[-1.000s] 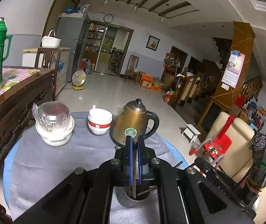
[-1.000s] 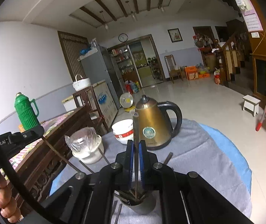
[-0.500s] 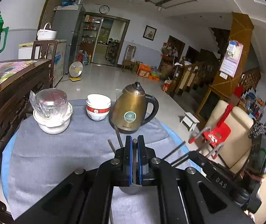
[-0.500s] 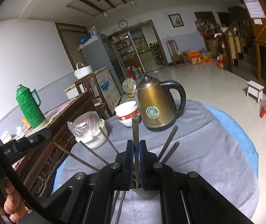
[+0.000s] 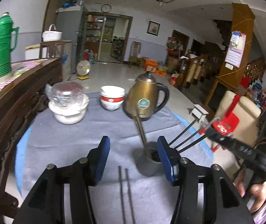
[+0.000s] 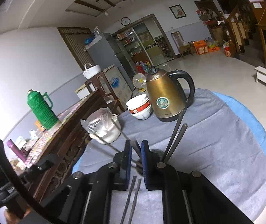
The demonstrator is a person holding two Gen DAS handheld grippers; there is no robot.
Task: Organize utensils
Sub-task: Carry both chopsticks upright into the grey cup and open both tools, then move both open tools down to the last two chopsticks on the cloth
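Both grippers have just been opening above the small dark metal holder cup [image 5: 148, 161] on the grey cloth: the left gripper [image 5: 132, 156] stands released and empty, the right gripper [image 6: 136, 154] loosened around a thin utensil handle [image 6: 135, 147], so next they must fetch the two dark chopsticks [image 5: 125, 192] lying beside it.

We see a pale tiled floor [image 5: 114, 71], grey-blue walls with a round clock [image 5: 106, 8], a beamed ceiling [image 6: 103, 1], and a wooden staircase [image 6: 233, 24].
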